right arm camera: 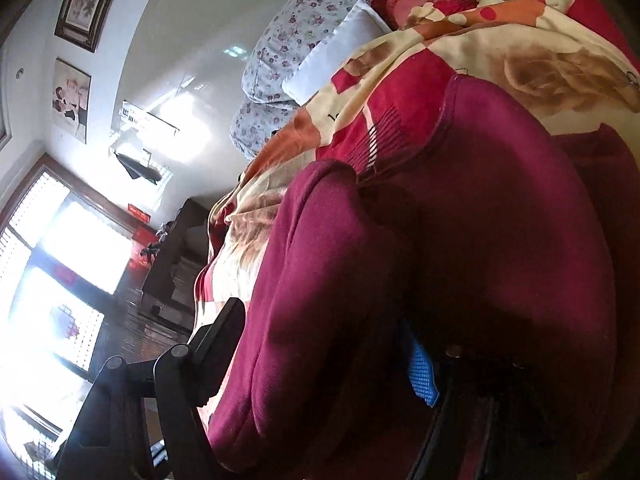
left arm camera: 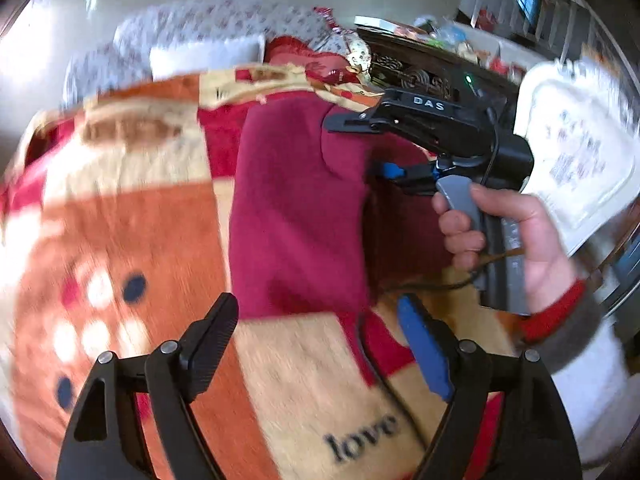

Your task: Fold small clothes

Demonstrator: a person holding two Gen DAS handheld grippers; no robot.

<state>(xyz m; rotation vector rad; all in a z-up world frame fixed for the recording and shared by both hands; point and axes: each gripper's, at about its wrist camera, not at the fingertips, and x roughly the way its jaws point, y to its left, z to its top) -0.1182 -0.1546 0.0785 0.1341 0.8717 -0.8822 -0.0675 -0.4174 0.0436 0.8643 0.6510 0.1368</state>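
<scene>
Maroon garment hides right hand-held gripper's blue pad.

We could not read the pattern on the blanket in the left wrist view, since blur smeared its left half. The right gripper there hid part of the maroon garment behind its body, and the hand covered its handle. In the right wrist view the garment ran off the bottom edge, and shadow swallowed the blue-padded finger. Glare washed out the window.
</scene>
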